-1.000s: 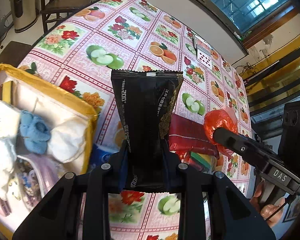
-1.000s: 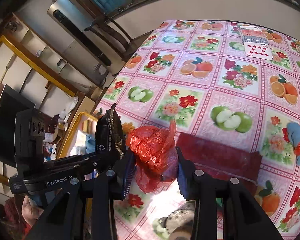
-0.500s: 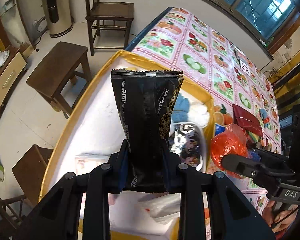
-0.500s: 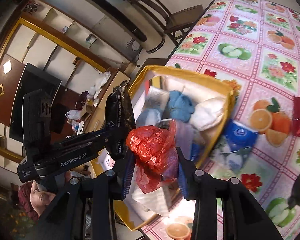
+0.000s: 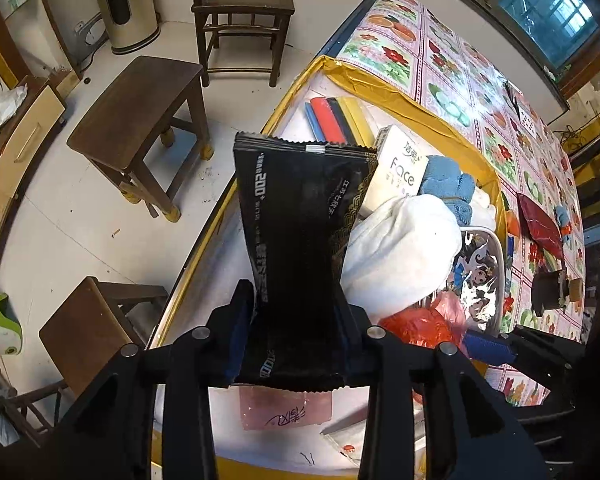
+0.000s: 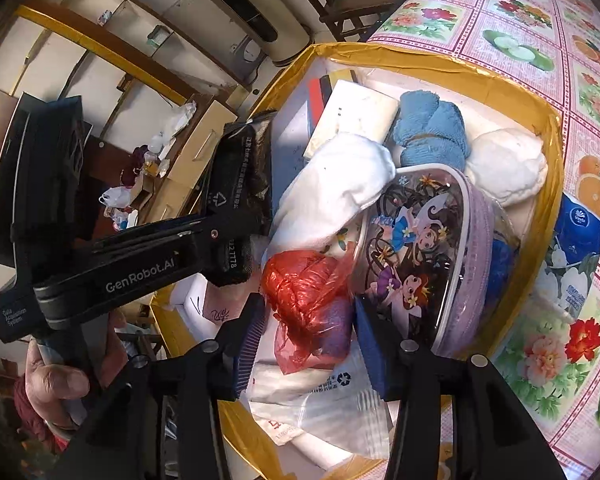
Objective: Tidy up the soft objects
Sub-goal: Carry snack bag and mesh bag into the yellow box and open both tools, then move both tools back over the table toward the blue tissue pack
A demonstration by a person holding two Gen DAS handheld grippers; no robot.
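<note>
The black foil sachet with pale printed lettering (image 5: 296,248) and the crumpled red plastic bag (image 6: 308,292) now hang over the interior of the yellow-rimmed open box (image 5: 416,96). One second ago both were above the flower-and-fruit patterned desk (image 5: 480,76), beside the box; half a second ago they had reached its rim. The transfer phase therefore appears complete, and the remaining step is judged to be lowering and release into the box.

The left gripper (image 5: 296,320) pinches the sachet by its lower third. The sachet stands upright between the jaws, waisted at the clamp and flaring toward its crimped top edge. It hangs above the box side nearest the room floor, with a pink printed sheet (image 5: 286,412) below it.

The right gripper (image 6: 308,332) clamps the red bag. The bag bulges above the blue pads, and a loose translucent tail hangs below them. It sits over the near end of the box, touching or just beside the lilac cartoon-printed pouch (image 6: 428,248).

Box contents, outward from the held items:
- a white rolled cloth (image 5: 396,256) beside the sachet;
- a blue knitted bundle (image 6: 432,132) and a second white bundle (image 6: 508,164) toward the desk-side wall;
- a white tissue pack (image 5: 400,168) and coloured flat strips (image 5: 332,116) at the far end;
- a clear zip bag (image 6: 332,396) under the right gripper.

A blue-and-white packet (image 6: 572,248) lies on the desk, against the outside of the box. A dark red pouch (image 5: 540,224) lies well apart, further along the desk.
</note>
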